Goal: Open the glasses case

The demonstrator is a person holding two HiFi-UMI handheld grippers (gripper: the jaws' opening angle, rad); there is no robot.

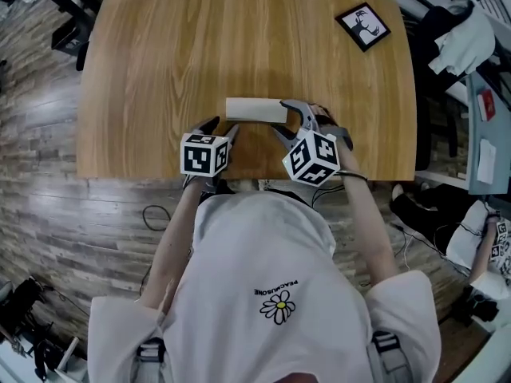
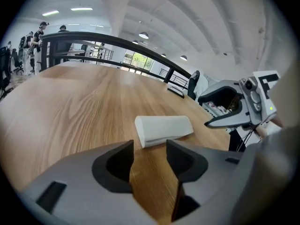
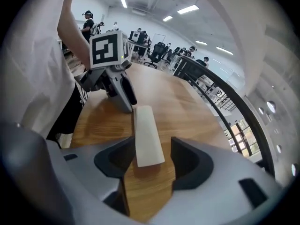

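A closed white glasses case (image 1: 255, 109) lies lengthwise near the front edge of the wooden table (image 1: 239, 38). My left gripper (image 1: 222, 128) is just short of the case's left end, jaws open. In the left gripper view the case (image 2: 164, 129) lies a little beyond the empty gap of that gripper (image 2: 150, 156). My right gripper (image 1: 291, 120) is at the case's right end. In the right gripper view the near end of the case (image 3: 147, 135) reaches in between the open jaws of this gripper (image 3: 149, 161), with a gap left at the right pad.
A small black-framed picture (image 1: 363, 25) lies at the table's far right corner. Beyond the right edge are clothes and a desk (image 1: 471, 46). Cables lie on the wood-look floor (image 1: 152, 212) by the person's feet. People stand far off in the hall (image 3: 89, 22).
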